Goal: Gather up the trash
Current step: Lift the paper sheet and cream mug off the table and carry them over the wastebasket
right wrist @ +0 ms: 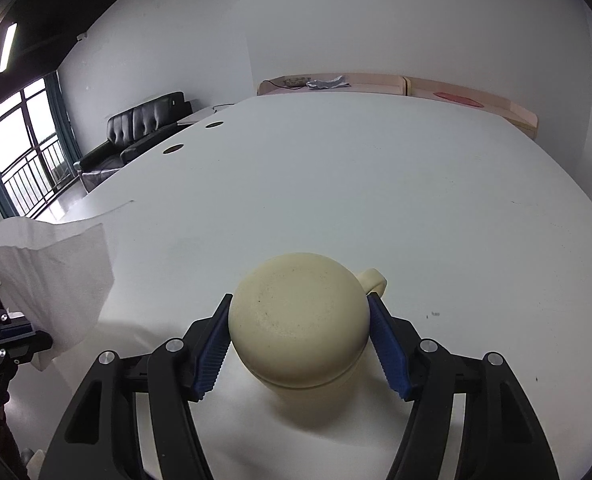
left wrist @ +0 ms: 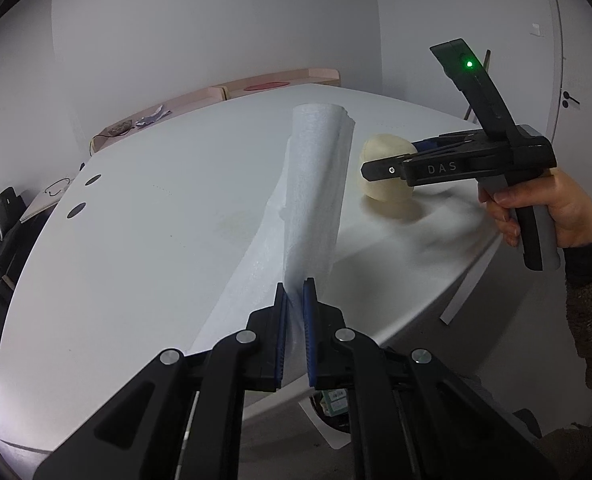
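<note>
Paper towel (left wrist: 316, 184), the trash item, is clamped at its lower edge between the jaws of the left gripper (left wrist: 295, 312) and stands with its long axis upward, above the near part of the table (left wrist: 136, 240). Right of the paper towel, an upturned cream cup (right wrist: 298, 320) rests on the table. The right gripper (right wrist: 300, 344) brackets this cup; its jaws appear to press both sides.

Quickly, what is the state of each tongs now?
Left tongs: closed on the white paper towel.
Right tongs: closed on the upside-down cream cup.
</note>
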